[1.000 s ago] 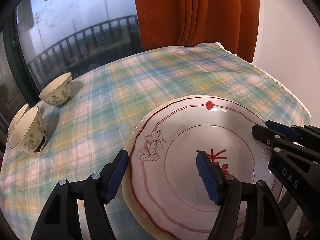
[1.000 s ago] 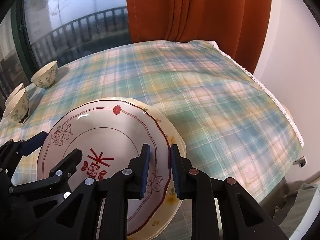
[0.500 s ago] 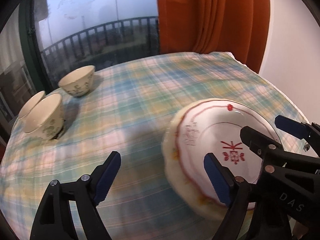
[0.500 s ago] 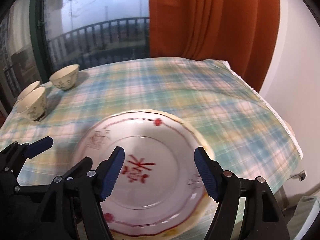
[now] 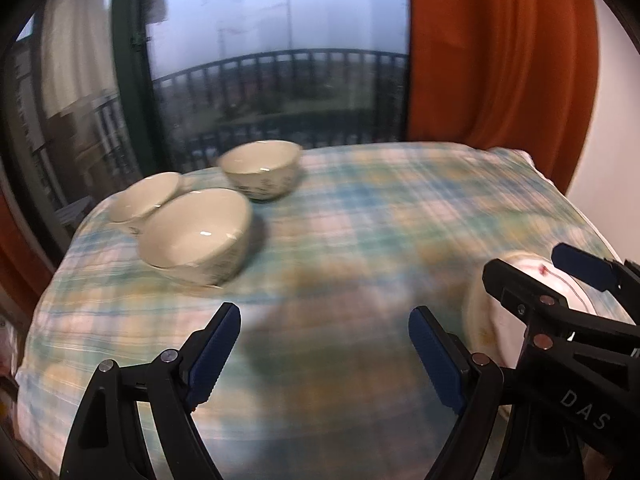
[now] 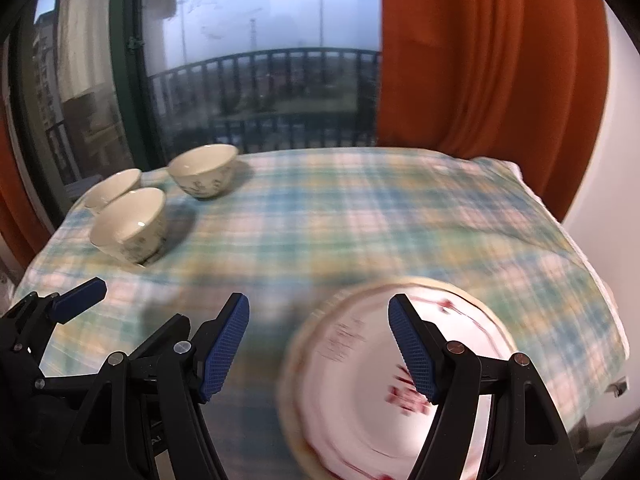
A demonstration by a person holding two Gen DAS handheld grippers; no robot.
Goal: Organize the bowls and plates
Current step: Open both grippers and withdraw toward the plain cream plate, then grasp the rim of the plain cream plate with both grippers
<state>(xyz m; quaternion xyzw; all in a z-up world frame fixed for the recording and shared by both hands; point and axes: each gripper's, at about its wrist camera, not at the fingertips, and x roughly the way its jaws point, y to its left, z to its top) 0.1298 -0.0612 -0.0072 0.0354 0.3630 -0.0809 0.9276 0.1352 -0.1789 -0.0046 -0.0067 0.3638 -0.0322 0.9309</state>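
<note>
Two plates are stacked just under the spread, empty right gripper, while three bowls ahead of the spread, empty left gripper are not yet stacked.

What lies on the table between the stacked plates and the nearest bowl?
Only bare plaid tablecloth separates the stacked plates from the nearest bowl; the right wrist view shows it best, though blurred.

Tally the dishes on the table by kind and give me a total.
Bowls: 3, the near bowl, the far-left bowl and the back bowl
Plates: 2, a red-patterned plate stacked on a cream plate
Total: 5
</note>
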